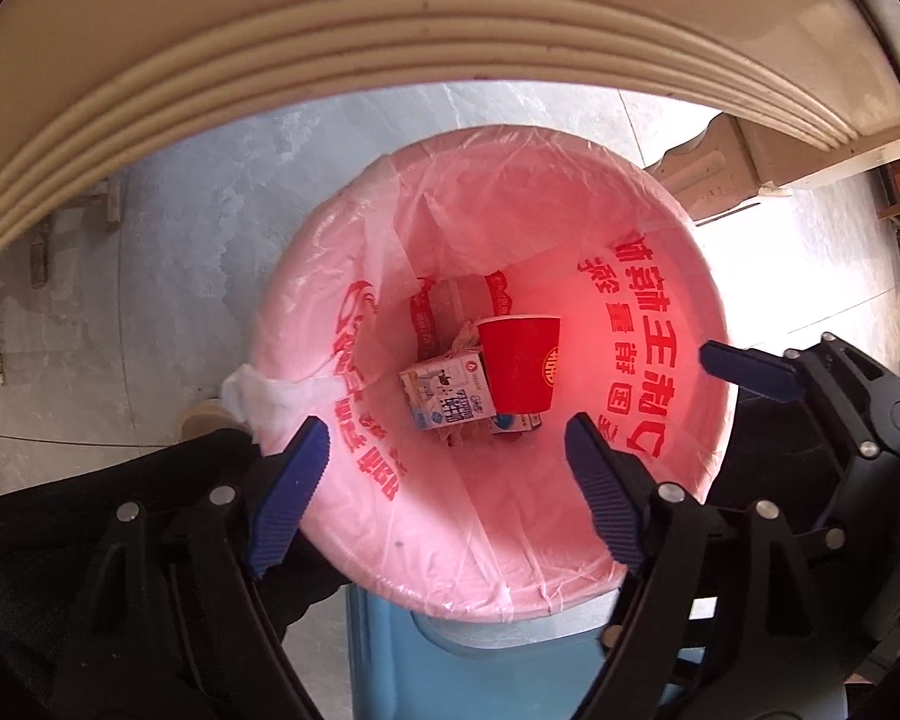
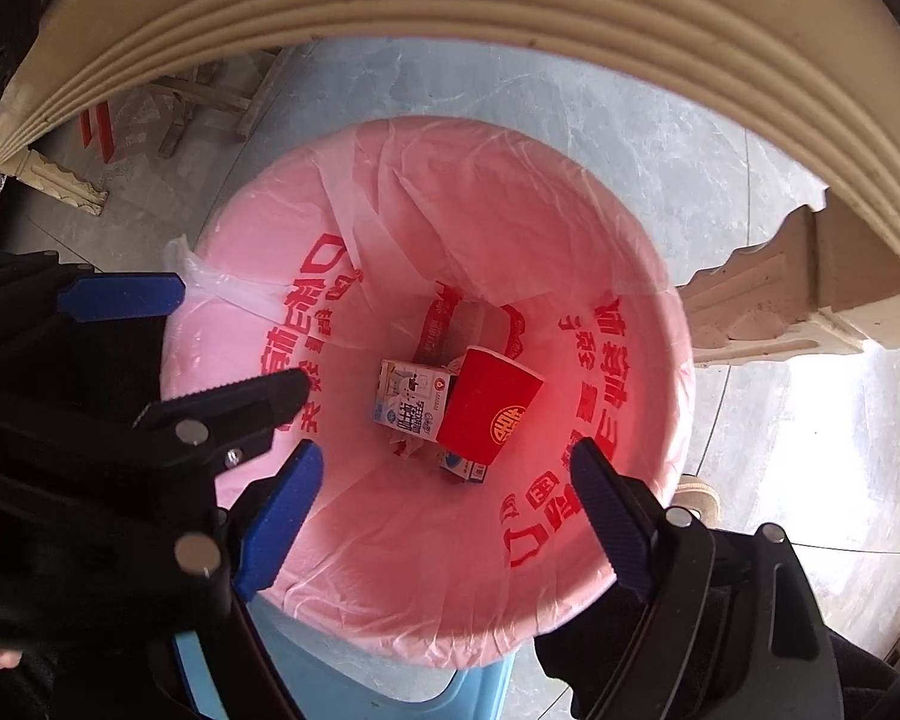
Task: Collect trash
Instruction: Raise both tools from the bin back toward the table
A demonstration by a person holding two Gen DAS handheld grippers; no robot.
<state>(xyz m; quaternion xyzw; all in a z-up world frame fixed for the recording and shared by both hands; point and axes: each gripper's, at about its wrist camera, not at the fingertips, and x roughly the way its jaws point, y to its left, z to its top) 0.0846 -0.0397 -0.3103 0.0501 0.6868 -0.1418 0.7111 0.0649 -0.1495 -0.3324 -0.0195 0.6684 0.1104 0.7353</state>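
Now, both views straight down into bin.
Bin point(image 1: 678, 222): round, lined with pink plastic bag point(image 1: 450, 540) printed with red characters; stands on grey tiled floor point(image 1: 180, 240).
Red paper cup point(image 1: 519, 363): on its side at bin bottom, just right of centre, mouth toward 12 o'clock.
Milk carton point(image 1: 444, 393): white and blue, touching cup at cup's 9 o'clock.
Second small carton point(image 2: 465, 465): partly under cup, at 6 o'clock.
Left gripper point(image 1: 447, 495): blue pads wide apart, nothing between them, above bin at 6 o'clock.
Right gripper point(image 2: 444, 507): wide apart too, empty, above bin.
Cream moulded furniture edge point(image 1: 390, 30): arcs across at 12 o'clock.
Blue plastic stool point(image 1: 384, 660): just beside bin at 6 o'clock.
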